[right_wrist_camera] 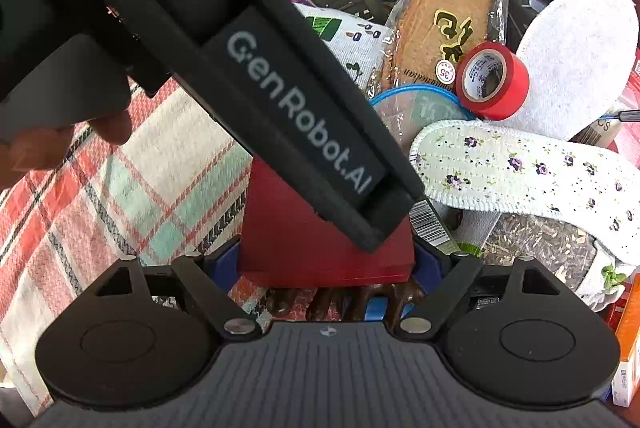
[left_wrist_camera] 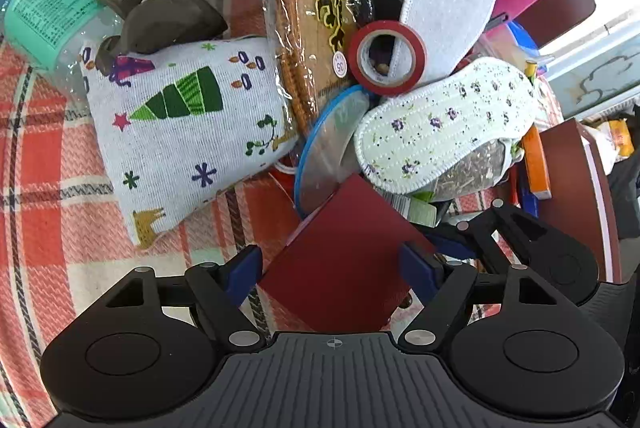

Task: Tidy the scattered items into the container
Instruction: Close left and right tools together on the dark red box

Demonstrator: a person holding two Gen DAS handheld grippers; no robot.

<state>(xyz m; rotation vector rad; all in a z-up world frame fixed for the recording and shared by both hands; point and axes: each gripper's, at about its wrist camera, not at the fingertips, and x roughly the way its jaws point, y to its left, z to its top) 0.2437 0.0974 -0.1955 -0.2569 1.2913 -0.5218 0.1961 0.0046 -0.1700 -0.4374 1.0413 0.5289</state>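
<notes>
both tools on one red box, pile crowding in

the left tool [left_wrist_camera: 334,262] and the right tool [right_wrist_camera: 326,262] each pinch the red box [left_wrist_camera: 340,260] between blue pads, low over the plaid cloth [left_wrist_camera: 48,188] beside the heaped items. pulling unevenly could twist it loose from one grip. the floral insole [left_wrist_camera: 440,126] and red tape [left_wrist_camera: 386,58] lie just beyond and could get knocked off the heap.
</notes>
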